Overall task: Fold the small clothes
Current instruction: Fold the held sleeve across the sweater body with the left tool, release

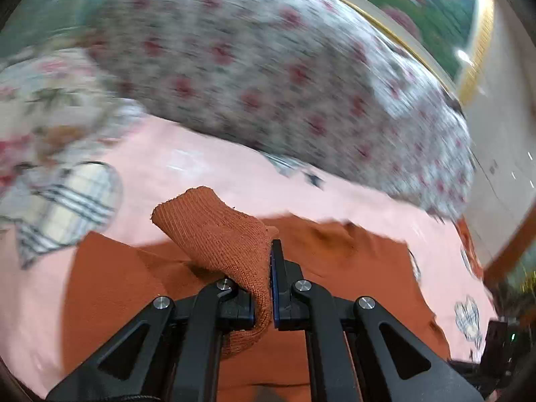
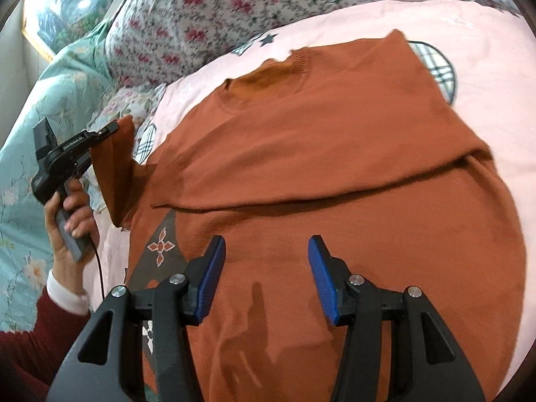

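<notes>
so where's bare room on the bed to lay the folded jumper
Bare pink sheet lies right of the rust-orange knitted jumper, below the floral pillow. The left is crowded: the left gripper lifts the jumper's sleeve beside the teal quilt.

Both grippers were black plastic linkages with silver screw heads and ribbed blue pads (image 2: 212, 278) — the left gripper (image 2: 109, 130) trailed a thin black cable (image 2: 99, 278). The person wore a maroon sleeve (image 2: 30, 351) over a white cuff (image 2: 65, 294).
</notes>
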`<state>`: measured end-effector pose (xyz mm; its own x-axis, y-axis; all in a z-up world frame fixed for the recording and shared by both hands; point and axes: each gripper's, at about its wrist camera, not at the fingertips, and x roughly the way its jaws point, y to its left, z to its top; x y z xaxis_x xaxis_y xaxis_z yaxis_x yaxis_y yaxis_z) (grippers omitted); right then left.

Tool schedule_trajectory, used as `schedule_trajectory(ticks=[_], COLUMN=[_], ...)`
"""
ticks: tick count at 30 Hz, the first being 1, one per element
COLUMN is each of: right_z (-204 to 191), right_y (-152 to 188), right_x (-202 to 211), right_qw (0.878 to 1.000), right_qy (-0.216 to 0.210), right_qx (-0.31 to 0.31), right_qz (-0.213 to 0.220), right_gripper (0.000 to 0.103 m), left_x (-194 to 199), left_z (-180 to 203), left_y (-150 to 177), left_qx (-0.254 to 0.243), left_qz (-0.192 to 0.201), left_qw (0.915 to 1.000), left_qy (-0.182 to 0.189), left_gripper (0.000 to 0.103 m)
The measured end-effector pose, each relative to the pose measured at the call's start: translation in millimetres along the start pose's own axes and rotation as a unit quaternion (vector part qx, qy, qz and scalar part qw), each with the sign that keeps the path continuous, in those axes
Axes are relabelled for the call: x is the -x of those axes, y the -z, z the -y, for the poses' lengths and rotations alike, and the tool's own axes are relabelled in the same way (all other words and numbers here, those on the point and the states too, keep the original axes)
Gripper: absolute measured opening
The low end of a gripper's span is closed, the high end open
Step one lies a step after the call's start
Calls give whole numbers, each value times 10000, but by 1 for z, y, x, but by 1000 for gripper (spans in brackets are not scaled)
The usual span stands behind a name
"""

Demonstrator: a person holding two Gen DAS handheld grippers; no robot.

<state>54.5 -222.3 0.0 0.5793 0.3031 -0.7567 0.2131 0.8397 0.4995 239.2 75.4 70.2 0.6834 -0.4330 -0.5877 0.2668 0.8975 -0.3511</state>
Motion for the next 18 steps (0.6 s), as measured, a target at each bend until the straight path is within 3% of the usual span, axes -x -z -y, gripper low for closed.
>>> schedule_trajectory(ticks=[6, 10, 13, 15, 18], right_z=[25, 30, 30, 30, 28], right_y=[0, -2, -4, -7, -12], right_x=[16, 22, 24, 25, 24], right_qw=[9992, 9987, 9984, 9981, 9982], right_qy=[161, 193, 225, 227, 169], right_qx=[-301, -361, -386, -408, -364], right_qz=[199, 289, 349, 393, 445], right_gripper=[53, 53, 53, 53, 53], left_x=[-65, -115, -133, -128, -105], left_z=[77, 102, 107, 106, 103], left_y=[29, 57, 81, 91, 98], left_qx=[-650, -962, -1040, -1052, -1118], left_qz=[-585, -1143, -1556, -1623, -1517], left_qw=[9960, 9887, 9822, 9809, 9818], left_qy=[175, 146, 139, 208, 214], left_gripper=[6, 7, 28, 56, 67])
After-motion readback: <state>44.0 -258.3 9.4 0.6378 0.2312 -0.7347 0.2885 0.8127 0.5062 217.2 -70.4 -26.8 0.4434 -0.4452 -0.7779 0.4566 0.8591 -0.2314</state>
